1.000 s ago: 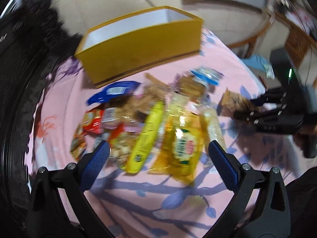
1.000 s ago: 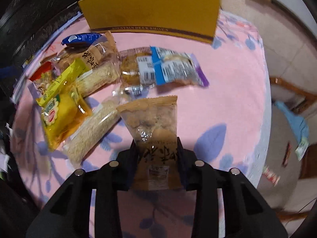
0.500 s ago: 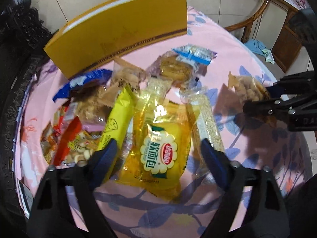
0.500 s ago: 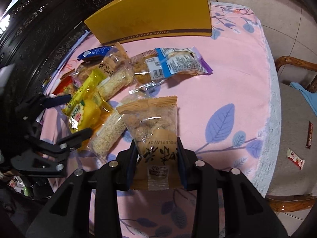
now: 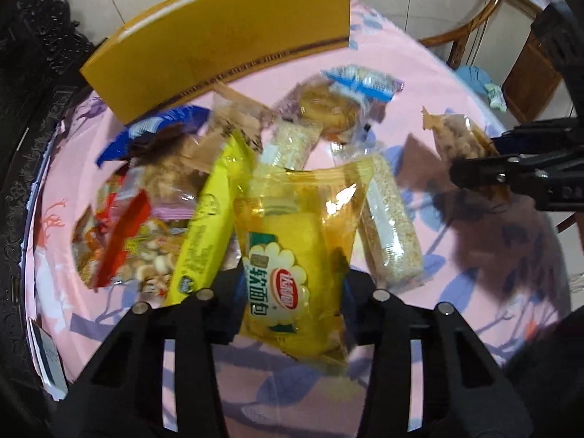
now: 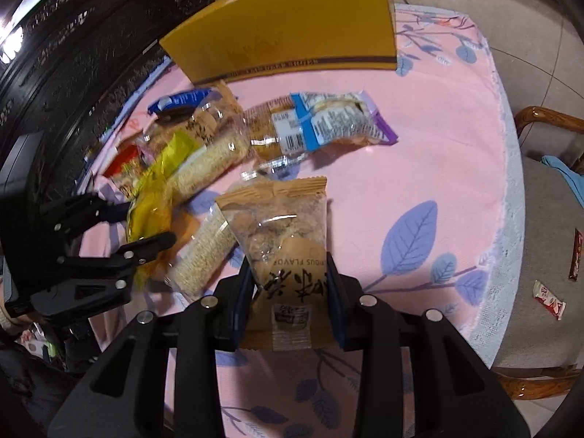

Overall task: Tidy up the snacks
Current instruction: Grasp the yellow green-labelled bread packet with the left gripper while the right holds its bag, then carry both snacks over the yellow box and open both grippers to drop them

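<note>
Two hand-held tongs work over a round bench (image 6: 456,153) covered in a pink cloth with blue leaf prints, where a pile of wrapped snacks lies in front of an upright yellow box (image 6: 292,33). The left tongs (image 5: 292,288) are clenched on a yellow bread packet (image 5: 295,255), gripping its lower end while the rest of the packet reaches forward over the pile. The right tongs (image 6: 288,288) are clenched on a tan pastry packet (image 6: 281,233), also by its lower end. Judging from this, the step in hand is picking up, one snack per hand, and the next move likely calls for carrying each packet up and over the box wall, then letting go inside without dragging neighbouring wrappers along. The left view shows the near side of the pile: a long yellow bar (image 5: 211,226), a red packet of small round biscuits (image 5: 120,241), a blue wrapper (image 5: 157,131) and two clear sleeves of pale crispy rice bars (image 5: 390,230). It also shows the right tongs from the side, though blur hides how firmly they pinch. The right view shows what the left does not: a blue-labelled clear packet (image 6: 321,124) lying apart near the box, a wooden chair (image 6: 547,189) beside the bench, and two small wrappers on the floor (image 6: 549,294). Neither view looks into the box, so whether it holds anything cannot be told.
</note>
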Demonstrator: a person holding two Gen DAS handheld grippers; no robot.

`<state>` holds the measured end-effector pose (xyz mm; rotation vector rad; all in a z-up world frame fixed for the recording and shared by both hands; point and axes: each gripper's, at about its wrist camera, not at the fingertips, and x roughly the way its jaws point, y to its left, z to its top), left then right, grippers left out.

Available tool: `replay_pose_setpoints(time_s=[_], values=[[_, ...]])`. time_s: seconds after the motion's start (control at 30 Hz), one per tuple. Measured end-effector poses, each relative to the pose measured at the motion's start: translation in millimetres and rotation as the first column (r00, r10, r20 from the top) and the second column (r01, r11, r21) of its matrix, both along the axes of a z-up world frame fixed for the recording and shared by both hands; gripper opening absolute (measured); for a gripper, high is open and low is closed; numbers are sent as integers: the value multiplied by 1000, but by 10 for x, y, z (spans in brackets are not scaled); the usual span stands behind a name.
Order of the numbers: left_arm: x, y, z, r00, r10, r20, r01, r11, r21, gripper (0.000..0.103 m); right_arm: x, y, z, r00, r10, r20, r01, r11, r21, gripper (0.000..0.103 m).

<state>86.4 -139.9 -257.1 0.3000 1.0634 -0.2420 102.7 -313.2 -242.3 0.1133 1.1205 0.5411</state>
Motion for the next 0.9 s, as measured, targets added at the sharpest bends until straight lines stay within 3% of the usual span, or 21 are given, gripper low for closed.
replay_pose_setpoints(time_s=[0.2, 0.57, 0.9], values=[[-19, 154, 446, 998, 1, 68, 5, 995, -98, 42, -53, -48, 260, 996, -71, 45, 70, 997, 23, 36], [113, 260, 1123, 975, -26, 221, 68, 980, -185, 42, -36, 53, 759, 982, -129, 138, 126, 992, 32, 36], [810, 365, 1770, 928, -7, 373, 97, 970, -224, 42, 506, 181, 1460, 946, -148, 290, 137, 989, 55, 36]])
